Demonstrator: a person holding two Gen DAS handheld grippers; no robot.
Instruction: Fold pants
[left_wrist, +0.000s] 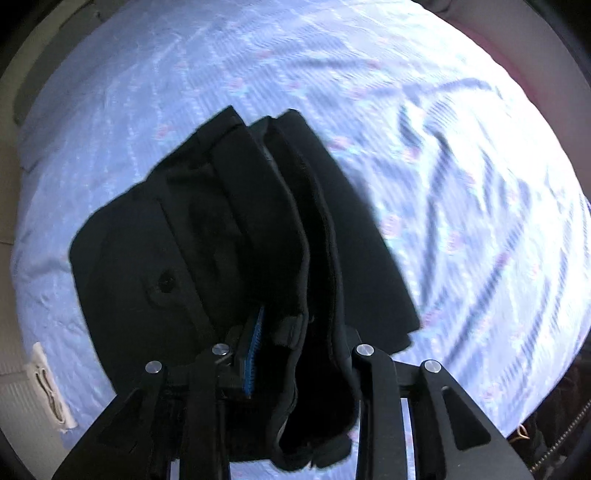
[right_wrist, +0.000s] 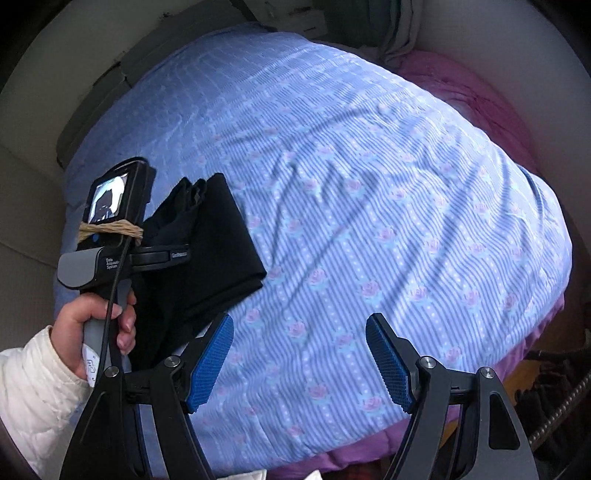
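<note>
Two grippers, left gripper (left_wrist: 291, 354) seemingly gripping one black pants (left_wrist: 236, 229), right gripper (right_wrist: 299, 362) wide.

Your work surface: a bed (right_wrist: 369, 177) under a blue striped cover.

You have the black pants (right_wrist: 221, 236) lying folded in layers near the cover's left side. The cover's rose print shows long creases across its middle, and a pink blanket (right_wrist: 469, 92) lies at the bed's far right corner.
</note>
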